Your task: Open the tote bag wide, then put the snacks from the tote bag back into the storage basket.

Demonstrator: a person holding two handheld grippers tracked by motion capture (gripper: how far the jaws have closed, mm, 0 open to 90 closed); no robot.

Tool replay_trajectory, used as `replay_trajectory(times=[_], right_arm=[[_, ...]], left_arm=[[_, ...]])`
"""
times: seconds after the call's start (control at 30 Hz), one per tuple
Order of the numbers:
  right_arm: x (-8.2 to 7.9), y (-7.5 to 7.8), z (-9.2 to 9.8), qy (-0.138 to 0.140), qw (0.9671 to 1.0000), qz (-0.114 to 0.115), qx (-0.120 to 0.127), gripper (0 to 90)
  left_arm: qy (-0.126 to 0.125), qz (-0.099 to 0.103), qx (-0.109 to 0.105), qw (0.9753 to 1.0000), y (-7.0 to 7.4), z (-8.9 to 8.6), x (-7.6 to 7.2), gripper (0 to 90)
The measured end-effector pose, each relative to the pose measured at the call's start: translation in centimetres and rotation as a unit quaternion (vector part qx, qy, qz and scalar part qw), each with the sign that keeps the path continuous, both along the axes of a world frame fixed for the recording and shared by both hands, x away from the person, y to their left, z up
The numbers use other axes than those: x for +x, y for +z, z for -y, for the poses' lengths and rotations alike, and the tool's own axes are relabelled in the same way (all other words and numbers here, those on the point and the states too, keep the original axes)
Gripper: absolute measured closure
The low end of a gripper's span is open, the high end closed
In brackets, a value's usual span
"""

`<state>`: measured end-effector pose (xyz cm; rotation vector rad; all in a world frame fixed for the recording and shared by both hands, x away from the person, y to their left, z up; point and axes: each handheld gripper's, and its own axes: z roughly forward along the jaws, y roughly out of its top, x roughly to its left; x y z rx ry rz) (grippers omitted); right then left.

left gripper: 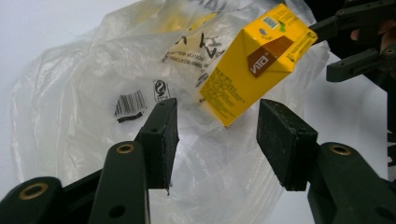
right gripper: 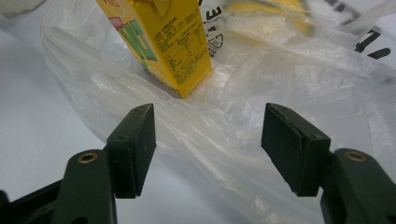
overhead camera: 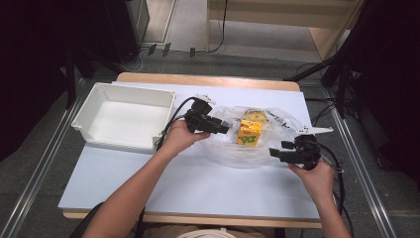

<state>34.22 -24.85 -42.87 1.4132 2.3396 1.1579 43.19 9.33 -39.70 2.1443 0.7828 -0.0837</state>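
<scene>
Here both tongs stand open: left tongs (overhead camera: pixel 225 126) and right tongs (overhead camera: pixel 275 151) flank the clear plastic bag (overhead camera: pixel 247 151). The yellow carton (overhead camera: pixel 249 133) stands on the bag, ungripped.

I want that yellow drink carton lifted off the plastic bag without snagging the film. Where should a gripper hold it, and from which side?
Probably best to grip the yellow carton across its flat side panels, above mid-height, clear of the clear plastic bag around its base. It stands roughly upright on the film. The left gripper, jaws open, sits closest beside it, so come in level from that side.
</scene>
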Motion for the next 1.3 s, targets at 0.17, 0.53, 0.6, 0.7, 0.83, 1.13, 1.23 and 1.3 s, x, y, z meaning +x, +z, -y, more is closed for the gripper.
replay_trajectory(times=[0.17,0.53,0.6,0.7,0.83,1.13,1.23,1.3], right_arm=[[-0.6,0.1,-0.1,0.006,0.9999,0.007,-0.004,36.0],[-1.1,0.2,-0.3,0.013,0.9999,0.008,-0.001,36.1],[-1.1,0.2,-0.3,0.013,0.9999,0.007,0.0,36.2],[-1.2,0.3,-0.3,0.01,0.9999,0.011,-0.001,36.5],[-1.1,0.3,-0.3,0.011,0.9999,0.009,0.0,36.6],[-1.4,0.3,-0.4,0.015,0.9999,0.007,0.001,36.6],[-1.6,0.3,-0.4,0.016,0.9998,0.007,0.003,36.7],[-1.7,0.4,-0.4,0.017,0.9998,0.008,0.005,36.6]], left_arm=[[-0.008,0.004,-0.007,0.9999,0.3,-0.2,-0.2,45.1],[-0.024,0.01,-0.022,0.9994,1.4,0.1,-0.8,43.8],[-0.023,0.005,-0.022,0.9995,1.2,0.3,-0.7,42.5],[-0.023,-0.016,-0.022,0.9994,0.9,0.6,-0.5,40.9],[-0.03,-0.011,-0.022,0.9992,0.5,0.9,-0.4,39.0],[-0.05,0.009,-0.016,0.9986,-0.1,2.1,-0.5,38.2],[-0.054,0.01,-0.019,0.9983,-0.3,2.5,-0.4,38.2],[-0.057,0.013,-0.015,0.9982,-0.3,2.6,-0.3,38.1]])
